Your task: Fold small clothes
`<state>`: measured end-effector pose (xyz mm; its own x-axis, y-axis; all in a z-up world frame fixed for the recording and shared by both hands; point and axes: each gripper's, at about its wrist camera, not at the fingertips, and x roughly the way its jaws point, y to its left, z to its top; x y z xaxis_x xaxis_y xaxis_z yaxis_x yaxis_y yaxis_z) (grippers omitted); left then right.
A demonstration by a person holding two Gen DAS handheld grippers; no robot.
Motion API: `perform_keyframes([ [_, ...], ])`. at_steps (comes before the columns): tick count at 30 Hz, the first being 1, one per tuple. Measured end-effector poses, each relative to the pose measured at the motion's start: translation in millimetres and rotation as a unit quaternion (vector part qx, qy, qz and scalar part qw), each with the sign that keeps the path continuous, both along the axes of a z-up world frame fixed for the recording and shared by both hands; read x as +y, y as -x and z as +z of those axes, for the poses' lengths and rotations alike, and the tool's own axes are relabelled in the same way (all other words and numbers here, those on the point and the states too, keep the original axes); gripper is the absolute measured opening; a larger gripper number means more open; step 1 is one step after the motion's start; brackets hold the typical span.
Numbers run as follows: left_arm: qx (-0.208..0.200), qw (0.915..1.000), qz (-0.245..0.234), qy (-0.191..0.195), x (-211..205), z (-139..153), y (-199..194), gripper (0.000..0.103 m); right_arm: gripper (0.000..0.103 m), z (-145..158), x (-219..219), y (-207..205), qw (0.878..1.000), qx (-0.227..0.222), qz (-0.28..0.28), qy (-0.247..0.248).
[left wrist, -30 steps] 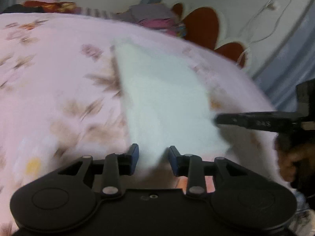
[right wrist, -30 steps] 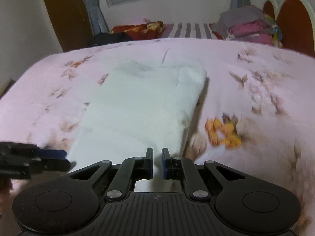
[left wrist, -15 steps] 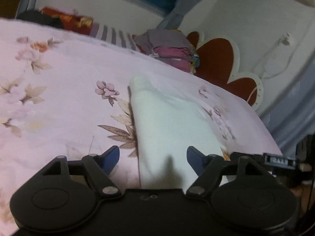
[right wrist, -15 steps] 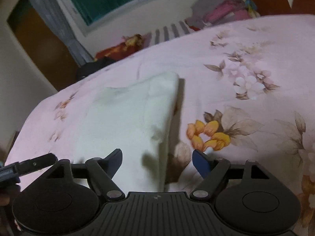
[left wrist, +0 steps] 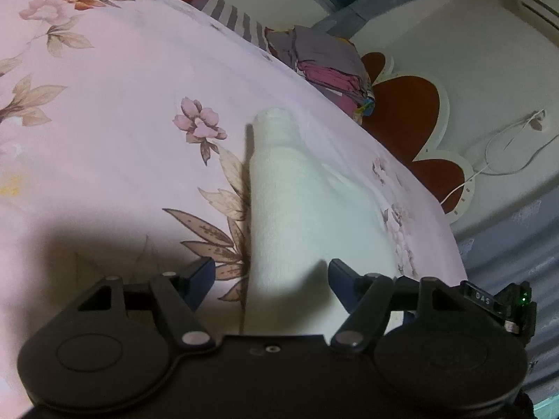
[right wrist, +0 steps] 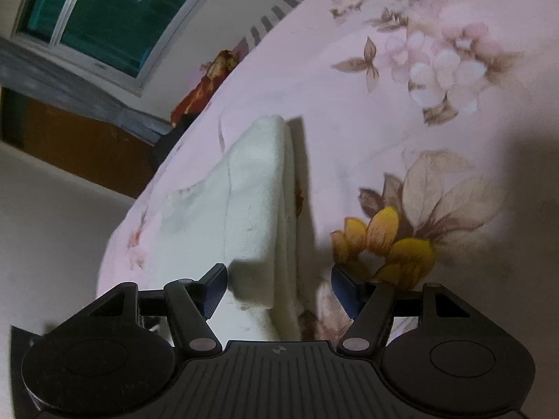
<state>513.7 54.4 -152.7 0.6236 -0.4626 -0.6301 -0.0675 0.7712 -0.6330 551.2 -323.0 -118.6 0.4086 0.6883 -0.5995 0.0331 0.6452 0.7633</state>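
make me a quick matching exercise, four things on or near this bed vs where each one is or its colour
Things:
1. white folded cloth
2. pile of folded clothes
3. yellow flower print
4. window

Descriptions:
A. dark green glass, pale frame
B. stacked at the bed's far edge, grey on top
C. on the sheet, right of the cloth
D. between both grippers' fingers, lying on the bed

Pairs: 1-D, 2-B, 3-C, 4-A

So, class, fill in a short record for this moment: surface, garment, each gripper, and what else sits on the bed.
surface: bed with pink floral sheet
garment: white cloth, folded, lying flat
left gripper: closing, straddling cloth's left edge, fingers not pressing it
right gripper: closing, straddling cloth's thick right edge, fingers not pressing it
far end: stack of folded clothes
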Motion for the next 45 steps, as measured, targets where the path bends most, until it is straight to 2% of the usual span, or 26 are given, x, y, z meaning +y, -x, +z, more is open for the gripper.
perform_keyframes([
  [1, 0.001, 1.0, 0.0, -0.001, -1, 0, -2, 0.069, 0.058, 0, 4, -1, 1.0, 0.002, 0.009, -0.002],
  [2, 0.002, 1.0, 0.001, -0.001, -1, 1, -3, 0.069, 0.056, 0, 11, -2, 1.0, 0.005, 0.022, -0.001],
  [5, 0.005, 1.0, -0.002, -0.007, -3, 5, -4, 0.068, 0.056, 5, 17, -8, 0.999, 0.0, 0.048, 0.014],
  [7, 0.007, 0.9999, -0.008, -0.014, -3, 8, -3, 0.068, 0.056, 11, 4, -11, 0.999, -0.018, 0.033, 0.023],
  [9, 0.012, 0.9996, -0.011, -0.022, -5, 6, -4, 0.068, 0.056, 6, -6, -18, 0.999, -0.007, 0.032, 0.018],
  [11, 0.013, 0.9996, -0.008, -0.023, -8, 5, -7, 0.068, 0.056, -1, -2, -24, 0.999, 0.003, 0.051, 0.0],
  [14, 0.017, 0.9995, -0.01, -0.022, -16, 5, -14, 0.068, 0.055, 3, 17, -27, 0.996, -0.015, 0.082, 0.018],
  [15, 0.018, 0.9995, -0.01, -0.024, -20, 6, -17, 0.064, 0.053, 4, 23, -28, 0.995, -0.023, 0.089, 0.027],
  [16, 0.018, 0.9994, -0.011, -0.029, -24, 6, -20, 0.057, 0.042, 6, 30, -30, 0.994, -0.032, 0.098, 0.038],
  [17, 0.017, 0.9987, -0.012, -0.046, -30, 8, -22, 0.047, 0.041, 5, 34, -29, 0.993, -0.034, 0.102, 0.043],
  [20, -0.004, 0.9941, -0.021, -0.106, -47, 23, -19, 0.031, 0.032, 11, 39, -23, 0.991, -0.053, 0.107, 0.063],
  [22, -0.028, 0.9893, -0.032, -0.139, -57, 39, -12, 0.029, 0.031, 20, 41, -15, 0.989, -0.072, 0.11, 0.072],
  [24, -0.022, 0.9822, -0.048, -0.18, -69, 45, -11, 0.029, 0.031, 28, 37, -11, 0.988, -0.087, 0.109, 0.062],
  [27, 0.004, 0.9768, -0.057, -0.207, -74, 33, -20, 0.033, 0.031, 8, 38, -13, 0.989, -0.055, 0.107, 0.084],
  [29, 0.005, 0.9772, -0.053, -0.206, -74, 32, -22, 0.034, 0.031, 2, 35, -14, 0.992, -0.046, 0.096, 0.065],
  [34, -0.019, 0.9735, -0.066, -0.218, -81, 40, -16, 0.03, 0.031, 11, 50, -9, 0.99, -0.06, 0.087, 0.09],
  [40, -0.054, 0.9722, -0.093, -0.208, -65, 62, -2, 0.029, 0.031, 48, 61, 13, 0.988, -0.094, 0.06, 0.106],
  [45, -0.077, 0.9713, -0.099, -0.202, -26, 84, 14, 0.029, 0.031, 83, 100, 39, 0.981, -0.129, 0.061, 0.133],
])
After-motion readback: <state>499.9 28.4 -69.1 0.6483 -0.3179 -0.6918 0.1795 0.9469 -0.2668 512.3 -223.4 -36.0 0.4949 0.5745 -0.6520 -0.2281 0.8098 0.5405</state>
